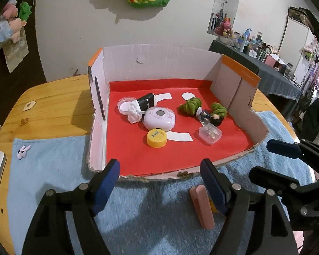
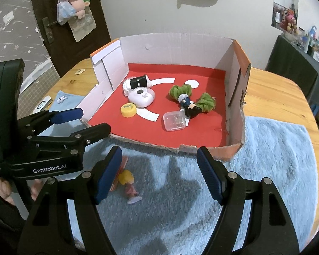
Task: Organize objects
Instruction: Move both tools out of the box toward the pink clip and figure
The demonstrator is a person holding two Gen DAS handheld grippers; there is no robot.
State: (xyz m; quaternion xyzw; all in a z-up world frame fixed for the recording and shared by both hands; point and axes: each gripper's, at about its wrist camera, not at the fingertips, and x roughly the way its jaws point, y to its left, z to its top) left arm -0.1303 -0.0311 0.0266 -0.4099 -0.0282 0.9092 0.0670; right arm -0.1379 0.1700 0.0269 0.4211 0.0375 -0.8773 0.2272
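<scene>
Doll (image 2: pixel 128 182) loose on the towel (image 2: pixel 265 170), just outside the box's (image 2: pixel 180 42) torn front edge.

It lies beside a pink eraser (image 1: pixel 202 206); your left gripper (image 1: pixel 159 182) and right gripper (image 2: pixel 159 174) both gape wide, holding nothing. Close carelessly and you may grab the eraser too, or snag towel pile.

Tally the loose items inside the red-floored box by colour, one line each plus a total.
Green: 2, yarn bundles
Yellow: 1, bottle cap
White/pale: 1, round device
Clear: 2, small plastic case, round dome
Black and white: 1, figure lying beside the dome
Dark blue/black: 2, small figurines
Total: 9
</scene>
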